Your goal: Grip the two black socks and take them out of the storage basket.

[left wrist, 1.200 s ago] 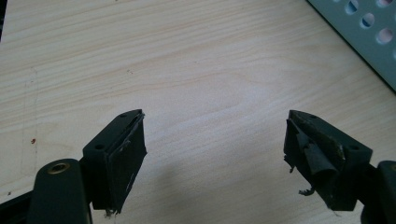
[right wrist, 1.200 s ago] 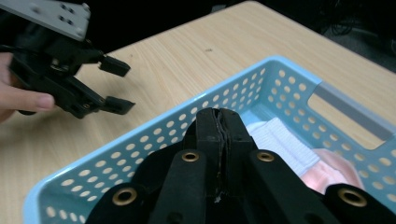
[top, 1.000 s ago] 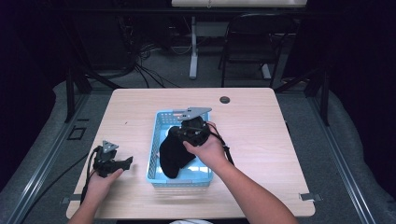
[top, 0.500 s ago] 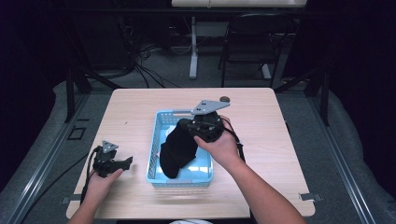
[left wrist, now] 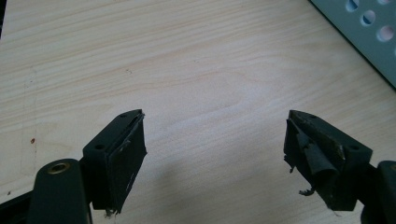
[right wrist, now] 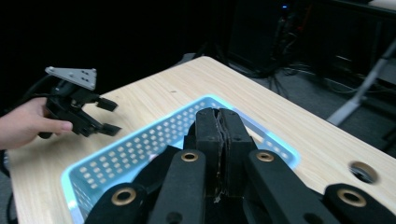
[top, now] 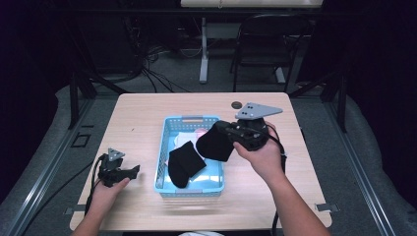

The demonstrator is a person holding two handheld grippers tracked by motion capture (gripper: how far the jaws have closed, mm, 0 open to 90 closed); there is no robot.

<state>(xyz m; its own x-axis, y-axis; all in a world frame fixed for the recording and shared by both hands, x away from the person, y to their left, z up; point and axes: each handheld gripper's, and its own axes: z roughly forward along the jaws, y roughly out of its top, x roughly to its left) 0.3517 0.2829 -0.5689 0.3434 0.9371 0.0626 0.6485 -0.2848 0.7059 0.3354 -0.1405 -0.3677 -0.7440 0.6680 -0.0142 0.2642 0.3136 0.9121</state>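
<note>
Right gripper (top: pixel 230 133) lifts a black sock (top: pixel 214 143) above the blue basket (top: pixel 189 184), centre frame.
Its jaws pinch the sock; left gripper (top: pixel 129 172), spread wide, rests lower left on the table (top: pixel 147 113); another sock (top: pixel 183 161) lies inside.

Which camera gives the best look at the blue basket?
The high view: the whole blue basket shows, socks inside. The right gripper view catches its perforated wall behind the jaws; the left gripper view just a corner.

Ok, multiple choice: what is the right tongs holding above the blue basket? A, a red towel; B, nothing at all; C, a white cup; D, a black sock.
D: the right tongs are clamped shut on a black sock, which hangs over the blue basket, while a second black sock lies inside it.
</note>
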